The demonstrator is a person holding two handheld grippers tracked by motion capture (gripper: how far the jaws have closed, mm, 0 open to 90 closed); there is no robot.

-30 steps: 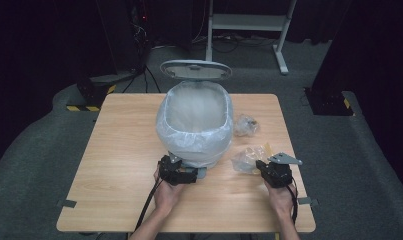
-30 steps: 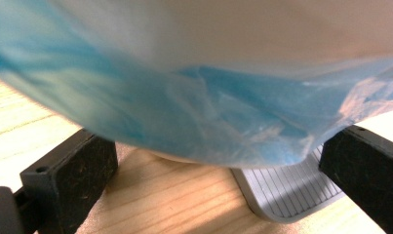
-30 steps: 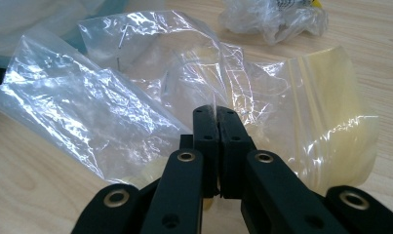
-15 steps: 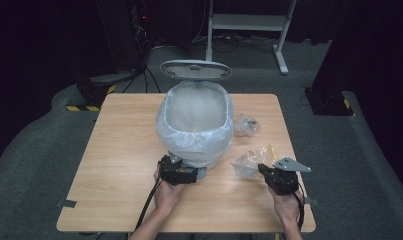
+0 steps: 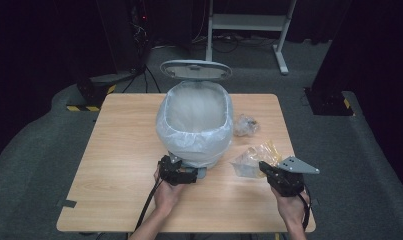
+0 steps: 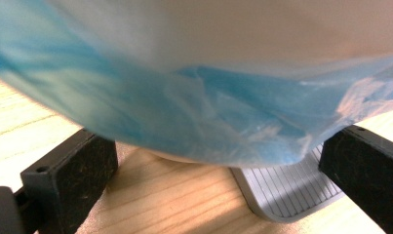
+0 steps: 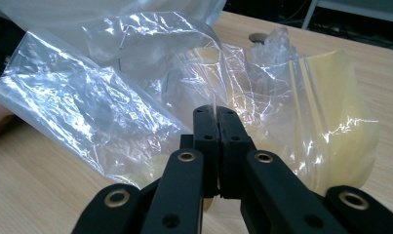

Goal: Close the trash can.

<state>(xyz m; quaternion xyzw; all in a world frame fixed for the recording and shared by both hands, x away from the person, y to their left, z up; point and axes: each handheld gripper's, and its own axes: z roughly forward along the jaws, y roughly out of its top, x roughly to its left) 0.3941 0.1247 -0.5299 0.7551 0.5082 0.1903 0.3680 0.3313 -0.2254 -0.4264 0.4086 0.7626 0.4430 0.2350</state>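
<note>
Right gripper first: its jaws are pressed together on a thin fold of the crinkled clear plastic wrapper, which lifts off the wood and fans out ahead of it, one part tinted yellow. In the high view that right gripper sits near the table's right front corner with the wrapper just beyond its tips.

Over to the left gripper: it is tucked low against the foot of the white bin, jaws spread wide in its own view, one at each side of the frame, with the bluish bin liner sagging between them and a ribbed grey pedal just beneath. Whether the jaws touch the liner is hard to say; the close view is blurred.

The bin stands mid-table, lid tipped up at the back. A second small crumpled wrapper lies just right of it, apart from the held one.

The wooden table has broad bare room on its left half and along the front edge. Beyond: dark grey floor, black curtains, a white metal frame at the back.
</note>
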